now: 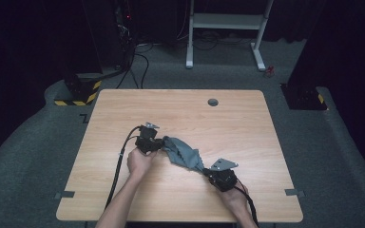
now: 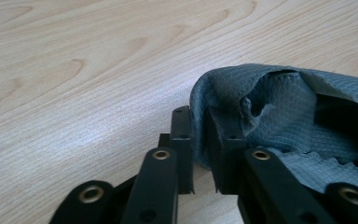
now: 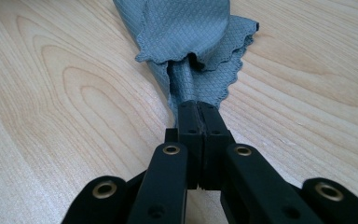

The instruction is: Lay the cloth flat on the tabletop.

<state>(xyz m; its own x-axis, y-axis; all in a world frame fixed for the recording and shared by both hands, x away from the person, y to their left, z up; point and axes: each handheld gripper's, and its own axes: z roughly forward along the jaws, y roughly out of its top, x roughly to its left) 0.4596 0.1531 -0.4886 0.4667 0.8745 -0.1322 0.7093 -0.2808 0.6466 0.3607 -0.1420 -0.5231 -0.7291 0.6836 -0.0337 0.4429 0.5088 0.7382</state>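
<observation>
A grey cloth (image 1: 183,154) lies bunched near the wooden table's (image 1: 247,118) middle, stretched between both grippers. The left gripper (image 2: 199,140), at the cloth's ten o'clock end, has its jaws slightly parted with a fold between them. The right gripper (image 3: 199,119), at four o'clock, is clamped tight on a corner.

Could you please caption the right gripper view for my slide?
Right tool shut on a grey cloth above the wooden table.

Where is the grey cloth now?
In the high view, the grey cloth lies mid-table, stretched between the left tool and the right tool.
</observation>
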